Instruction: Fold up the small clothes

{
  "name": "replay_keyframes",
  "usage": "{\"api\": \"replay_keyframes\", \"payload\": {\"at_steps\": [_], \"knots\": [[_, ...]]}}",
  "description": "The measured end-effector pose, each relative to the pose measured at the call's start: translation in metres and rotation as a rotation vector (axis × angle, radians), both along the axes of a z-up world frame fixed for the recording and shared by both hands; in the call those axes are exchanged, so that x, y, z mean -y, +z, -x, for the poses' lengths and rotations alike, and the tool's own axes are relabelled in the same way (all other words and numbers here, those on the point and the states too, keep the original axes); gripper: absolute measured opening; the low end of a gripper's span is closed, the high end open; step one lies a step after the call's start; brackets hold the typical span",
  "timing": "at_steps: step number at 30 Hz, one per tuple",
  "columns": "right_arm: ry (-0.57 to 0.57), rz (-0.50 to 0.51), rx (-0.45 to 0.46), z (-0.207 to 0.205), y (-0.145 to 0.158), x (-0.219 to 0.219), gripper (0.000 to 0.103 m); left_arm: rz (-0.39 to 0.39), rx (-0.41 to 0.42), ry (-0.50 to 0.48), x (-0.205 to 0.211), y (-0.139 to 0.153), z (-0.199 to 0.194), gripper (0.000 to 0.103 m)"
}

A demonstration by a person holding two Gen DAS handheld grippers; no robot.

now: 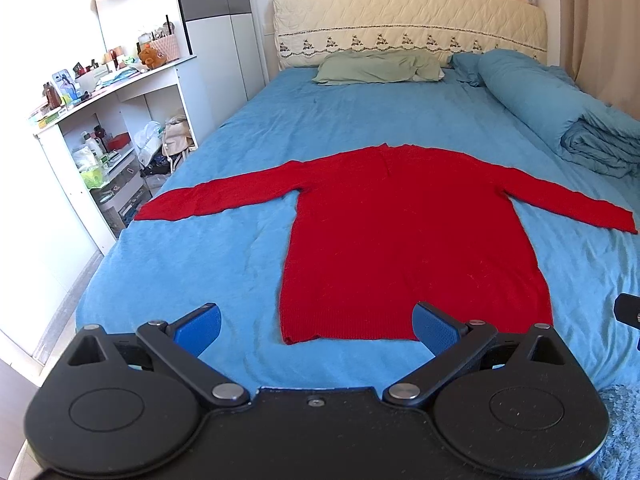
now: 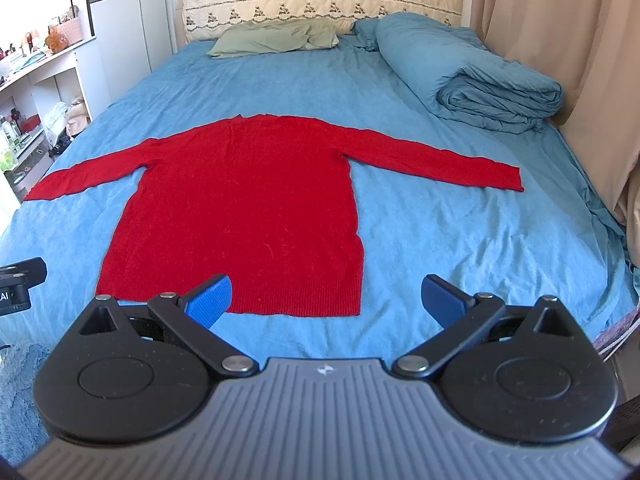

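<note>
A red long-sleeved sweater (image 1: pixel 408 240) lies flat on the blue bed sheet (image 1: pixel 192 260), sleeves spread to both sides, hem toward me. It also shows in the right wrist view (image 2: pixel 240 216). My left gripper (image 1: pixel 316 326) is open and empty, held above the near edge of the bed by the hem's left part. My right gripper (image 2: pixel 326 300) is open and empty, held above the hem's right corner. Neither touches the sweater.
A rolled blue duvet (image 2: pixel 480 84) lies at the bed's right side and a green pillow (image 2: pixel 276 38) at the headboard (image 1: pixel 408 20). White shelves with clutter (image 1: pixel 100 120) stand left of the bed. Curtains (image 2: pixel 560 40) hang at the right.
</note>
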State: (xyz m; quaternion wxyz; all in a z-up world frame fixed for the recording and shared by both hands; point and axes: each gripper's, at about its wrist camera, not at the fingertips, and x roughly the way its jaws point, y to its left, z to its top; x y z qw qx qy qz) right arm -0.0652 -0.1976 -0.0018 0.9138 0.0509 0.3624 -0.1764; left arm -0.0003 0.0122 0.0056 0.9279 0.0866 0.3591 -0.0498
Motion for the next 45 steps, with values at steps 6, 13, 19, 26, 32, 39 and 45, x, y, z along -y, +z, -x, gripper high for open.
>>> {"api": "replay_keyframes", "payload": {"at_steps": [6, 13, 19, 26, 32, 39, 45], "knots": [[0.0, -0.001, -0.002, -0.0001, -0.0002, 0.0001, 0.103, 0.003, 0.0, 0.001, 0.0003, 0.0007, -0.0001, 0.103], [0.0, -0.005, -0.003, -0.0004, -0.0011, 0.0002, 0.103, 0.008, -0.002, 0.001, 0.0015, 0.0006, -0.0003, 0.103], [-0.001, -0.01, -0.007, -0.0007, -0.0033, -0.0002, 0.103, 0.004, 0.0, 0.002, 0.0024, -0.0005, -0.0007, 0.103], [-0.002, -0.012, -0.007, -0.0008, -0.0037, -0.0002, 0.103, 0.009, -0.001, 0.003, 0.0025, -0.0013, 0.0002, 0.103], [-0.003, -0.013, -0.008, -0.0013, -0.0034, 0.0003, 0.103, 0.008, -0.003, 0.005, 0.0025, -0.0007, 0.0001, 0.103], [-0.002, -0.015, -0.007, -0.001, -0.0038, 0.0005, 0.103, 0.009, -0.003, 0.005, 0.0022, -0.0002, -0.0002, 0.103], [-0.002, -0.016, -0.007, -0.0013, -0.0036, 0.0005, 0.103, 0.011, -0.001, 0.004, 0.001, 0.0005, 0.0008, 0.103]]}}
